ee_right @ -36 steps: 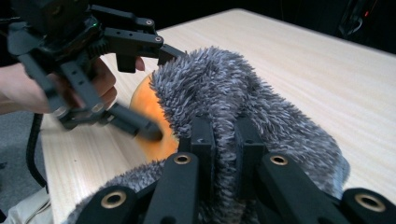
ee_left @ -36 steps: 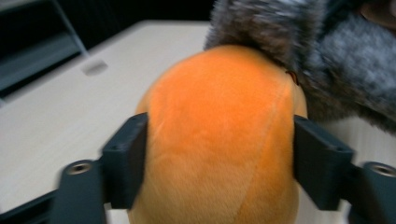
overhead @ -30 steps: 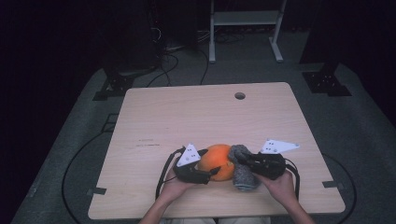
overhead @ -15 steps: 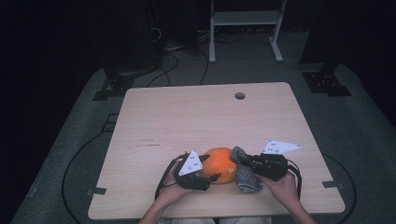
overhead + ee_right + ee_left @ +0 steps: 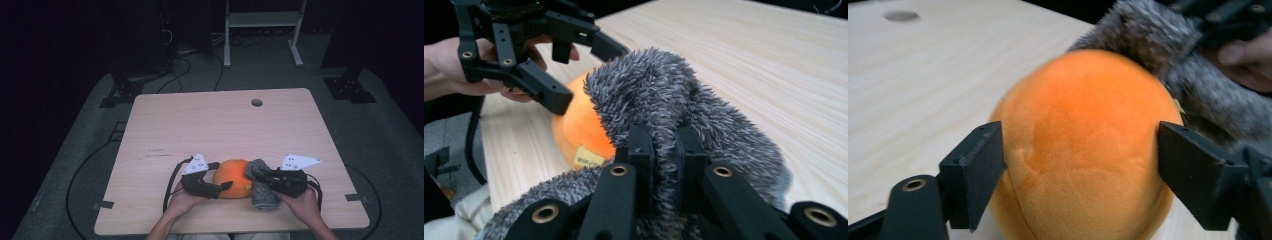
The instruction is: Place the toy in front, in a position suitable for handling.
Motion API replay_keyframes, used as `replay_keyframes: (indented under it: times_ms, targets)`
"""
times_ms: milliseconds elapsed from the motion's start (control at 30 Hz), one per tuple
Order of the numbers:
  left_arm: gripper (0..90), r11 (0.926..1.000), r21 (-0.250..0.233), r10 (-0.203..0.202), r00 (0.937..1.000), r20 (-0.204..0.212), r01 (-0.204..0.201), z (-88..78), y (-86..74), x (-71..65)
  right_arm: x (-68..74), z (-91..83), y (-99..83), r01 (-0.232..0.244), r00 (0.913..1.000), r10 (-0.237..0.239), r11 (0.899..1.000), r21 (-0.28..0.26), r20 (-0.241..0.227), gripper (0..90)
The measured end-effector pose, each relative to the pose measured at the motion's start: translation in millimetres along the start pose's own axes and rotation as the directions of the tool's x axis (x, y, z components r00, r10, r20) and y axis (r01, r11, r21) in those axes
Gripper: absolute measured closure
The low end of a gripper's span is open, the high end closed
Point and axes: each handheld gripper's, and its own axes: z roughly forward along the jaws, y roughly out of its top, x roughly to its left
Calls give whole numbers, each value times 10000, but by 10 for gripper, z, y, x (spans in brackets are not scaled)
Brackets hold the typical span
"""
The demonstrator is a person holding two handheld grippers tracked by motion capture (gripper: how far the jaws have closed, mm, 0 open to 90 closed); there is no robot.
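Orange plush ball (image 5: 233, 177) sits on table (image 5: 210, 125), touching grey furry cloth (image 5: 262, 192).

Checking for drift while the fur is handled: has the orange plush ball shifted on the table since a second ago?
No. The orange plush ball sits at the same spot below the table's hole.

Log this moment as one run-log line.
left gripper: jaws just opening, either side of orange plush ball | right gripper: shut on grey furry toy | table: both toys at near edge
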Motion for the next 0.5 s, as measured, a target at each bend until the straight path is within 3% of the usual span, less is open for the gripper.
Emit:
replay_keyframes:
  times_ms: [33,67,100,133,167,200,300,367,400,467,500]
  targets:
    - [215,10000,-11,36,10000,-39,-36,7,-3,-15,-36,-11,-20,-106,9998,104,9999,119,148,808]
    - [228,9999,-11,111,9999,-35,-111,12,-1,-30,-129,-41,-67,-525,9973,505,9980,366,541,809]
    - [228,9998,16,206,9998,-59,-206,11,1,-42,-129,-41,-67,-525,9973,505,9980,366,541,809]
    - [236,9989,95,456,9989,-135,-455,13,8,-77,-191,-82,-97,-839,9945,811,9957,405,664,808]
    - [243,9989,95,456,9989,-135,-455,13,8,-77,-182,-107,-85,-841,9947,824,9961,251,617,808]
    - [243,9973,181,716,9972,-207,-712,18,18,-100,-182,-107,-85,-841,9947,824,9961,251,617,808]
    - [255,9932,334,1122,9934,-243,-1113,56,32,-148,-26,-165,62,-234,9996,225,9976,-649,-149,807]
    - [253,9914,336,1273,9915,-256,-1264,66,27,-165,81,-108,120,475,9987,-481,9980,-422,-140,807]
    - [241,9916,408,1237,9920,-235,-1227,55,15,-157,88,-20,80,586,9983,-586,9983,-53,-65,807]
    - [241,9910,419,1286,9914,-254,-1275,51,1,-154,62,-3,56,466,9989,-466,9989,-12,-102,807]
    - [244,9909,420,1287,9913,-258,-1276,53,2,-156,-31,-19,17,67,9999,-69,9999,124,111,808]
